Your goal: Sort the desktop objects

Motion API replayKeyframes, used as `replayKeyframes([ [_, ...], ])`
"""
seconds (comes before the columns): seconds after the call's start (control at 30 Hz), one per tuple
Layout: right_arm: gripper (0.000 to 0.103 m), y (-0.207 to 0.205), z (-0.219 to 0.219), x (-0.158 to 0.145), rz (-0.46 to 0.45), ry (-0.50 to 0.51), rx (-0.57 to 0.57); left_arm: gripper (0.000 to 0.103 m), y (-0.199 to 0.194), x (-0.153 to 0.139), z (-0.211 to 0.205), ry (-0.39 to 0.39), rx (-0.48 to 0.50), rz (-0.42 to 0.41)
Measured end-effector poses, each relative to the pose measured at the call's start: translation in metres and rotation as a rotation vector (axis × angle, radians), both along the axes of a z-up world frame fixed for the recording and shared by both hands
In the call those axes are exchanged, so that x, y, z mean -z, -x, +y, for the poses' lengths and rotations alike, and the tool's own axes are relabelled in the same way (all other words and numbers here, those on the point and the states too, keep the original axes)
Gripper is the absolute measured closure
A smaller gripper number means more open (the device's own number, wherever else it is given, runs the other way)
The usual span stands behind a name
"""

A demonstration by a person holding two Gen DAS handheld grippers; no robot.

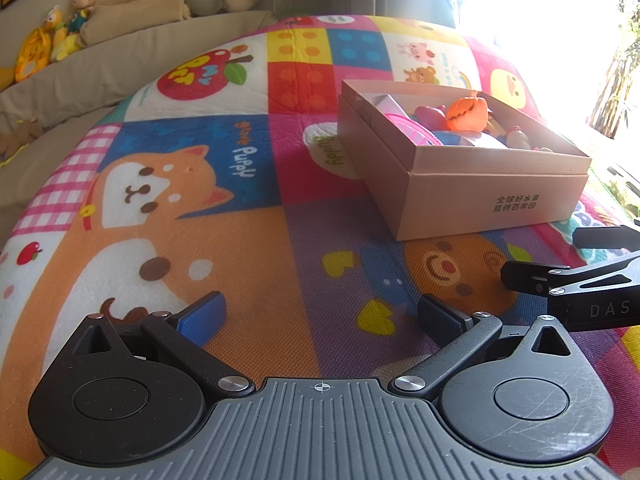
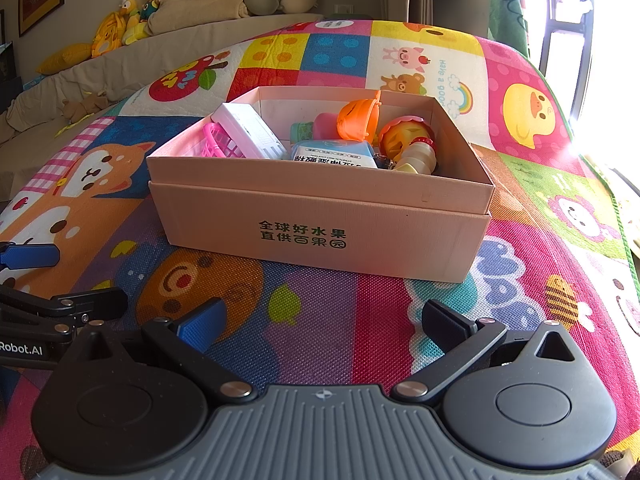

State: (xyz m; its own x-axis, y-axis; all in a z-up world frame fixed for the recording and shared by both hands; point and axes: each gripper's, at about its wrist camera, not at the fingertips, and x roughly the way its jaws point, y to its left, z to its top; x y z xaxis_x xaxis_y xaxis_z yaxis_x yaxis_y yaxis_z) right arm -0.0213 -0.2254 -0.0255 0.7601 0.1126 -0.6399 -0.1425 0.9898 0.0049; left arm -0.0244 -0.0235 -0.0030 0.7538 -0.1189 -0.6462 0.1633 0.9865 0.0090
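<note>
A pink-brown cardboard box point(image 2: 320, 220) sits on the colourful play mat point(image 2: 320, 312); it also shows in the left wrist view point(image 1: 460, 196) at the right. Inside lie an orange pumpkin toy point(image 2: 356, 118), a white box point(image 2: 248, 130), a pink basket point(image 2: 220, 144), a blue tissue pack point(image 2: 334, 154) and a small bottle point(image 2: 418, 156). My right gripper point(image 2: 322, 322) is open and empty, low over the mat just in front of the box. My left gripper point(image 1: 322, 316) is open and empty, left of the box. Each gripper's fingers point(image 1: 560, 280) show at the other view's edge.
A beige sofa point(image 2: 120, 68) with plush toys point(image 2: 136, 12) and cushions runs behind the mat. A bright window point(image 1: 540, 20) is at the right. The mat point(image 1: 160, 200) left of the box shows only its printed pictures.
</note>
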Motion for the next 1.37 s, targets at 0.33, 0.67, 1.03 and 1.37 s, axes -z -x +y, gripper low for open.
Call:
replayKeyframes([
  [0.33,0.0,0.0,0.0,0.0,0.0,0.0,0.0,0.0,0.0,0.0,0.0,0.002,0.0,0.0],
  [0.67,0.0,0.0,0.0,0.0,0.0,0.0,0.0,0.0,-0.001,0.0,-0.001,-0.007,0.004,0.005],
  [1.03,0.0,0.0,0.0,0.0,0.0,0.0,0.0,0.0,-0.006,-0.004,0.0,-0.01,0.016,0.056],
  [1.37,0.0,0.0,0.0,0.0,0.0,0.0,0.0,0.0,-0.008,-0.01,0.007,0.063,0.069,0.056],
])
